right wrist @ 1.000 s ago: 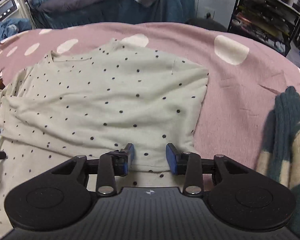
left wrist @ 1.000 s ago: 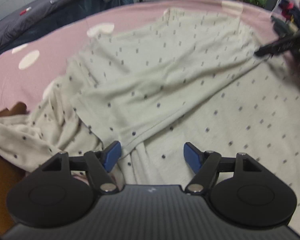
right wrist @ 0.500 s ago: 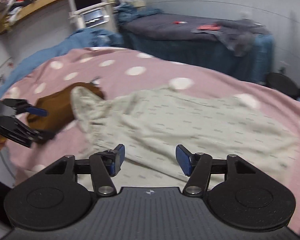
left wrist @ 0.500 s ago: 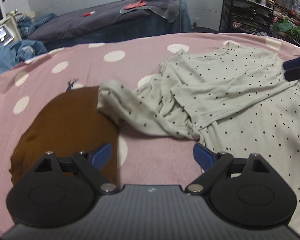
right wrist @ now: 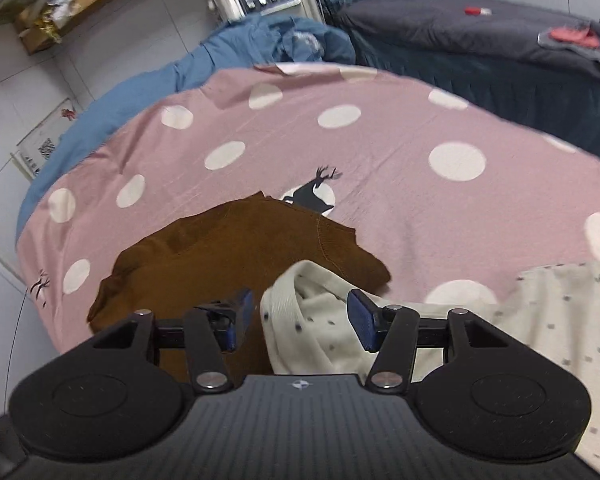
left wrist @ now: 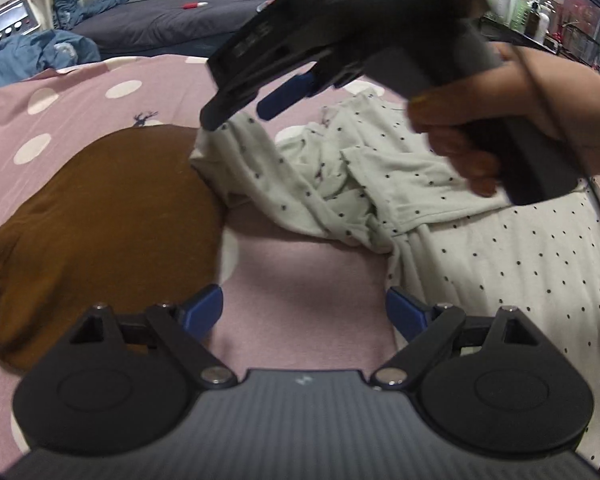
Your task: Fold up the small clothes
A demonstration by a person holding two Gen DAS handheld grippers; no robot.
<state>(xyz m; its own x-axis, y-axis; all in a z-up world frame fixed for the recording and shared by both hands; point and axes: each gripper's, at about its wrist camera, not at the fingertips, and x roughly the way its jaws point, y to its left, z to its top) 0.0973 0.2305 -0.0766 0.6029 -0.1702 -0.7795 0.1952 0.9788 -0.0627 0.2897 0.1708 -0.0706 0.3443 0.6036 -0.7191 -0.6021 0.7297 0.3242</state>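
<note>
Right tool [right wrist: 300, 316]: jaws closing, pads not yet pressing; the ribbed cuff of the sleeve [right wrist: 288, 300] lies between them, nearer the 3 o'clock pad than the 9 o'clock one.
Sleeve cuff: at 12 o'clock from the right tool, directly under its tips; it rests partly on the brown garment [right wrist: 228, 248].
Sleeve, long axis: in the left wrist view it runs from the cuff at about 11 o'clock down to the bunched folds [left wrist: 340, 196] at about 1 o'clock, where it joins the body of the spotted top [left wrist: 520, 264].
Spotted top: cream with dark dots, spread on the pink dotted bed cover [left wrist: 300, 272]; the body lies at 2 to 4 o'clock from the left tool, with one side already turned in over it.
Left tool [left wrist: 304, 312]: jaws wide apart, nothing between them; only bare cover below.
Nearer hand: the right hand [left wrist: 480, 120], crossing over the top toward 11 o'clock in the left wrist view; the left tool hangs well back from the cuff.
Brown garment: at 9 to 11 o'clock from the left tool, touching the sleeve end.
Deciding relation (judgement): the sleeve points away from the body, so the cuff would need carrying back toward 2 o'clock, along its own axis, to lie across the top.
Risk (judgement): the closing pads may catch the brown fabric under the cuff.
</note>
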